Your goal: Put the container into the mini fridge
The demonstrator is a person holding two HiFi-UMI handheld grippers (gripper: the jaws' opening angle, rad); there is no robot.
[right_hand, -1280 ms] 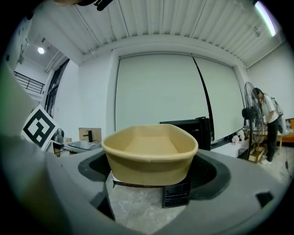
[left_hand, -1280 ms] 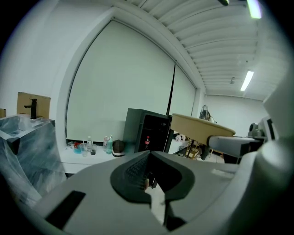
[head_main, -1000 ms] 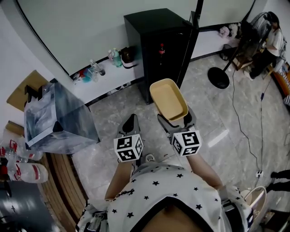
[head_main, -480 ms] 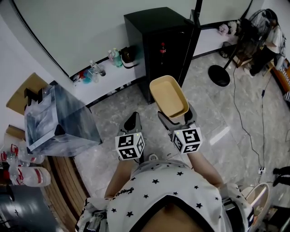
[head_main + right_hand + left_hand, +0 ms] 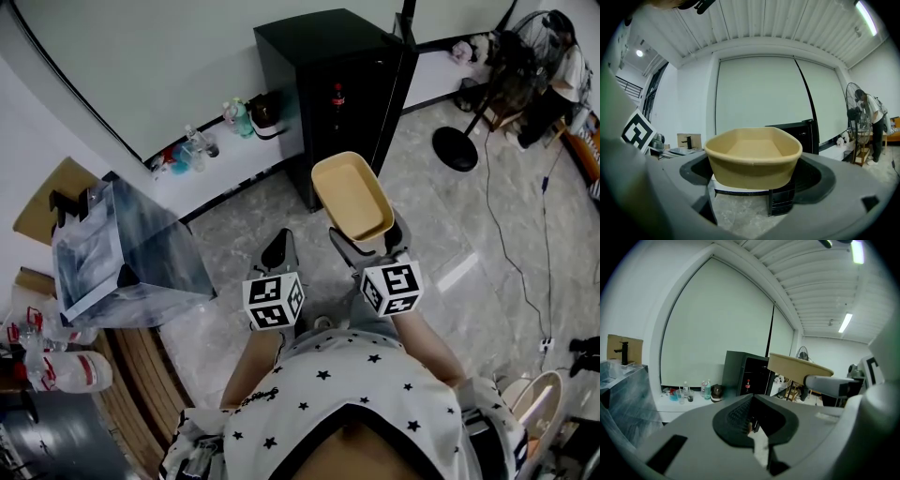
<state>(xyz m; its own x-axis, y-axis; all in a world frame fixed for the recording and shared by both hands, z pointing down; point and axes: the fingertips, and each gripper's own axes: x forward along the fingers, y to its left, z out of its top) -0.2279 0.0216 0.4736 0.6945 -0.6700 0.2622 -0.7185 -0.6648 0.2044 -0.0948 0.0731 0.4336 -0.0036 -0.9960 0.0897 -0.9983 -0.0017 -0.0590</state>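
Note:
A tan oval container (image 5: 352,197) is held level in my right gripper (image 5: 368,236), which is shut on its near end; the right gripper view shows the container (image 5: 752,154) filling the space between the jaws. The black mini fridge (image 5: 319,56) stands ahead by the wall with its door (image 5: 401,56) swung open and a cola bottle (image 5: 335,97) inside. The container hangs in the air short of the fridge opening. My left gripper (image 5: 277,253) is shut and empty, to the left of the right one. In the left gripper view the fridge (image 5: 740,369) and container (image 5: 799,367) show ahead.
A white ledge (image 5: 234,164) with several bottles (image 5: 197,145) runs left of the fridge. A large plastic-wrapped box (image 5: 122,253) sits on a wooden table (image 5: 141,375) at left. A fan stand (image 5: 455,150), a floor cable (image 5: 506,244) and a person (image 5: 562,75) are at right.
The right gripper and container have edged slightly forward toward the fridge. The left gripper has kept its place beside it.

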